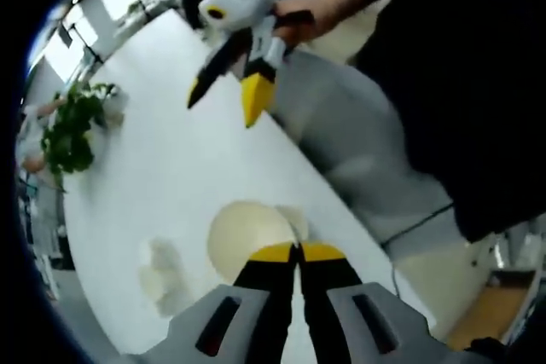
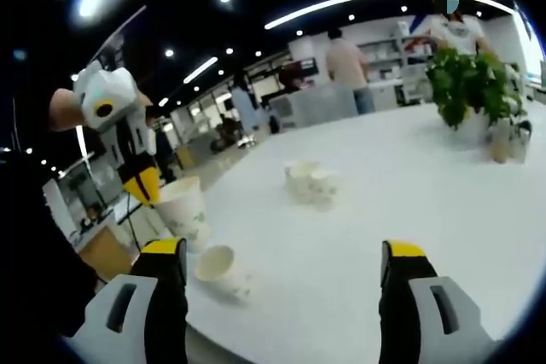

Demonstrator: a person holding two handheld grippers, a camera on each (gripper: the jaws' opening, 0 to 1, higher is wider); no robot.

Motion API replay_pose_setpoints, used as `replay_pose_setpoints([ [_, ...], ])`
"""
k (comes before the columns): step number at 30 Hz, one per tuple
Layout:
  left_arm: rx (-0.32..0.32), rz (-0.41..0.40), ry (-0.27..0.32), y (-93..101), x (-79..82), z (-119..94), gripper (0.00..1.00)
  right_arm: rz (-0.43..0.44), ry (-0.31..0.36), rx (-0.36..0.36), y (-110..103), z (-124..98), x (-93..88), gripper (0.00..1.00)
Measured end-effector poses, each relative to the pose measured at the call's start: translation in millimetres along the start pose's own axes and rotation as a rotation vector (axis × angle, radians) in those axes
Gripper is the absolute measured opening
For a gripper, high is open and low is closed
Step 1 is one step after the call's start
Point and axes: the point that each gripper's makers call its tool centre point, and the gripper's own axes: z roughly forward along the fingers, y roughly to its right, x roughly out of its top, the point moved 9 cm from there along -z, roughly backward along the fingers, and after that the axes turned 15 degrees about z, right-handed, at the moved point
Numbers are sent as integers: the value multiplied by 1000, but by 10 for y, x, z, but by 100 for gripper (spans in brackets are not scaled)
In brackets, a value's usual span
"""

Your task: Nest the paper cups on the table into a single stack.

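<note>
Left tool (image 1: 298, 249) is clamped on an upright paper cup (image 2: 182, 208); right tool (image 2: 286, 253), wide open and empty, should take the tipped cup (image 2: 220, 268) beside it on the desk (image 2: 444, 202).

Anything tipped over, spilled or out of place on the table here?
One paper cup lies on its side near the table edge, mouth toward the right gripper. The left gripper pinches another cup upright. No spill visible.

No readable text anywhere tbh. The paper cups (image 2: 186, 208) have some greenish print on them, but it's way too blurry to make out, and nothing else carries a label or number.
</note>
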Motion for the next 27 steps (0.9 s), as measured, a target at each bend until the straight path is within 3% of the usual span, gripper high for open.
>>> replay_pose_setpoints([
  [27,-24,-22,15,-7,-94,364,0,30,-7,-2,64,43,-57,92],
])
